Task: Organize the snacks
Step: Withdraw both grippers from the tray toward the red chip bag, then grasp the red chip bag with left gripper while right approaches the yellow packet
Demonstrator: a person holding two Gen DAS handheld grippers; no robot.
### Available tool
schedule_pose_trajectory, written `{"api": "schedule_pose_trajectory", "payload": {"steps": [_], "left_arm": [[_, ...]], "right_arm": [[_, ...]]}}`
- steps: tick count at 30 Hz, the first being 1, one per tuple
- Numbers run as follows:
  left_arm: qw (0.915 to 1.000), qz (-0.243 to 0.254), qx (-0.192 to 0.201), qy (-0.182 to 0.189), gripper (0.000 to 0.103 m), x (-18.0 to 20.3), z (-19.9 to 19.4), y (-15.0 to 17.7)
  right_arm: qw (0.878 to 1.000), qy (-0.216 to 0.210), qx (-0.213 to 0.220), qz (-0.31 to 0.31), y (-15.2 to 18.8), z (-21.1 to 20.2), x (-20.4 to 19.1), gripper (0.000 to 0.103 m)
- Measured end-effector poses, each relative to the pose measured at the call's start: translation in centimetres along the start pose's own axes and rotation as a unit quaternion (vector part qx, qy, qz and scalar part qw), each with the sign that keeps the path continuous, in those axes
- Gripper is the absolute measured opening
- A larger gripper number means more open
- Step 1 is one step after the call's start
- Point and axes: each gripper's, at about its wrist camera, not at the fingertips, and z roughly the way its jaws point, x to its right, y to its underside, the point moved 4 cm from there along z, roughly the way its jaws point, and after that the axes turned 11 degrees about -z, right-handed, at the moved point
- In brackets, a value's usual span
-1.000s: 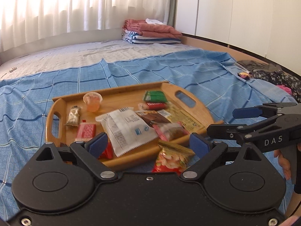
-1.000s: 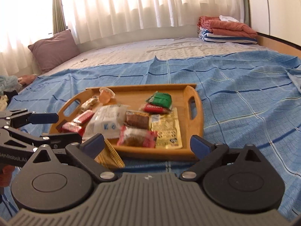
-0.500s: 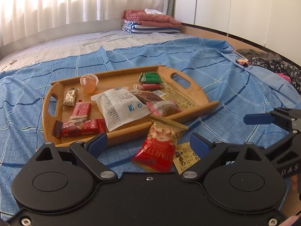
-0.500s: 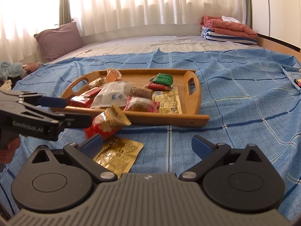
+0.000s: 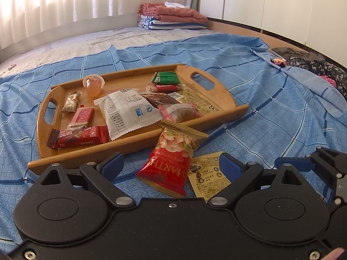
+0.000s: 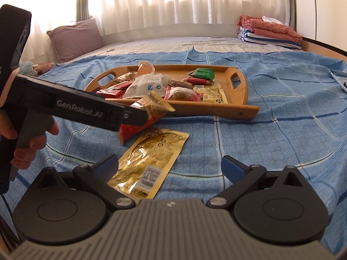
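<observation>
While both grippers hang unclenched over the bed (image 5: 271, 99), two snacks lie outside the wooden tray (image 5: 225, 91).
Red nut bag (image 5: 171, 160) leans on the tray's rim, overlapping the yellow sachet (image 6: 149, 160); a careless pinch might take both, or drag the blue sheet (image 6: 271, 134).
Left gripper (image 5: 171, 163) and right gripper (image 6: 170, 164) hold nothing.

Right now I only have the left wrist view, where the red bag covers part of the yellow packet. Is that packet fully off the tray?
Observer: Yes. The right wrist view shows the whole yellow packet lying flat on the blue sheet, apart from the tray.
Operator: Is the right gripper holding anything?
Observer: No. The right gripper is open, with nothing between its fingers.
Operator: Anything at the far left of the bed, beyond my frame?
Observer: A purple pillow, propped up below the curtain.
</observation>
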Motion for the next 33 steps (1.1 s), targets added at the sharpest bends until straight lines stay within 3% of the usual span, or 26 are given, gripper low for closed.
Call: {"api": "schedule_pose_trajectory", "payload": {"steps": [20,22,26,33], "left_arm": [[0.9995,-0.021,-0.023,0.0,0.094,0.5,3.3,0.7],[0.9993,-0.027,-0.024,-0.004,0.088,0.4,3.4,0.6],[0.9991,-0.028,-0.021,-0.023,0.06,0.0,3.4,0.4],[0.9987,-0.042,-0.017,-0.022,0.051,-0.8,2.0,0.5]], "right_arm": [[0.999,0.017,0.005,-0.035,1.9,0.8,-2.7,0.103],[0.999,0.018,0.005,-0.036,1.9,0.9,-2.8,0.103],[0.999,0.017,0.006,-0.036,2.0,0.8,-2.8,0.103],[0.999,0.019,0.008,-0.038,2.0,0.8,-2.9,0.103]]}}
